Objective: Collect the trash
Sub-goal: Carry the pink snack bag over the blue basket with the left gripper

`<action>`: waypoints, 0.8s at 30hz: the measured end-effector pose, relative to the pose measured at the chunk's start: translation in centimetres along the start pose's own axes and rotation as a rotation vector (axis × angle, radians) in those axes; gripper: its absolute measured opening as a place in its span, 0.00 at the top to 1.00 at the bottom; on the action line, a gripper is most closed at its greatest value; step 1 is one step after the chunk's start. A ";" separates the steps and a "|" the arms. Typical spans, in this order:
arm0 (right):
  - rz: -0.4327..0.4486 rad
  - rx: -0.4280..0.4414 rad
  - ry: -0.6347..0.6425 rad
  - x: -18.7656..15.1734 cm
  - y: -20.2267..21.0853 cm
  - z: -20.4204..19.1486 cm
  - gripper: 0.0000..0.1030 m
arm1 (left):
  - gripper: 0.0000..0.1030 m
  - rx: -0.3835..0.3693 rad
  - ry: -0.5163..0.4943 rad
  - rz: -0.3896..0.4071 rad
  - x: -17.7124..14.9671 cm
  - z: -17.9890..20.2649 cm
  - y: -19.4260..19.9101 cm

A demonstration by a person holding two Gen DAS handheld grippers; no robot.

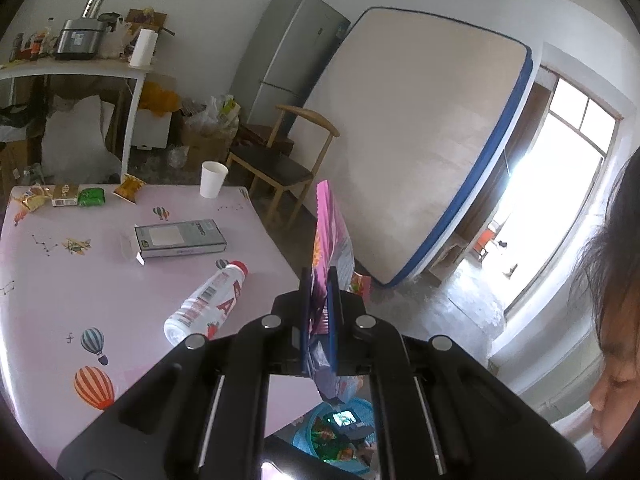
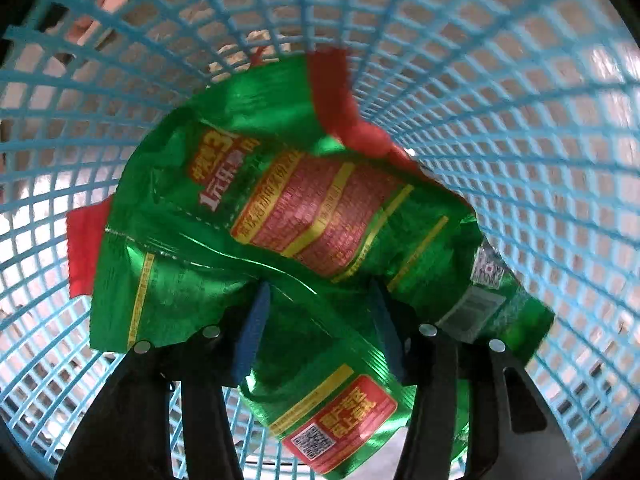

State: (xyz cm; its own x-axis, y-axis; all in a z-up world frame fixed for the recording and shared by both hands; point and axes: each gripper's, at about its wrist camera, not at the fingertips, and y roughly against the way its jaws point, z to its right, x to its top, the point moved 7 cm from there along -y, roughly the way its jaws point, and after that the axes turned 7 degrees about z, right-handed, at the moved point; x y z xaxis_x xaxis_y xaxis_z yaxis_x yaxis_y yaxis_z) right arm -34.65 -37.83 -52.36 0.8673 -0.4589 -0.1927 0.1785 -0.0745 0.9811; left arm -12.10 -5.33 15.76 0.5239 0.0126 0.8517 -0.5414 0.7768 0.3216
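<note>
A: What does the left hand-held gripper [image 1: 320, 300] hold?

B: Its two blue pads are clamped on a flat pink foil snack wrapper [image 1: 332, 236], which stands upright, just beyond the edge of the pink worktop with balloon prints [image 1: 60, 280].

A: And the right hand-held gripper [image 2: 320, 300]?

B: It is inside the light blue plastic mesh basket [image 2: 500, 120]. Its fingers stand apart, and a crumpled green foil snack bag with red ends [image 2: 280, 208] lies between and over them. I cannot tell whether they press it.

A: What lies on the worktop?

B: A clear plastic bottle with a red cap [image 1: 208, 300] lies on its side near the left gripper. Beyond it are a grey flat carton box [image 1: 180, 238] and a white paper cup [image 1: 213, 179].
</note>
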 end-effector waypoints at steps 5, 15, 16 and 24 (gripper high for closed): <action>0.053 0.081 -0.028 0.1 3.6 0.7 0.41 | 0.96 -0.047 0.018 -0.056 -1.4 0.6 -1.4; 0.386 0.250 -0.111 -0.8 21.3 4.7 0.10 | 0.96 -0.137 0.021 -0.248 -6.2 4.6 -6.5; 0.422 0.233 -0.135 -1.4 23.0 6.1 0.10 | 0.96 -0.143 0.025 -0.272 -7.0 4.9 -7.1; 0.668 0.141 -0.481 -8.2 30.8 20.5 0.10 | 0.96 -0.194 -0.057 -0.685 -22.9 10.7 -18.0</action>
State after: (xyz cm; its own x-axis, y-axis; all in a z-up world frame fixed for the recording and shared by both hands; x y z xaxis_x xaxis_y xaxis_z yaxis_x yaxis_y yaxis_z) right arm -45.80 -54.48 -20.20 0.4713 -0.7714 0.4276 -0.3904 0.2523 0.8854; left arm -21.42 -26.36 -5.13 0.6666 -0.5471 0.5063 0.0268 0.6963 0.7172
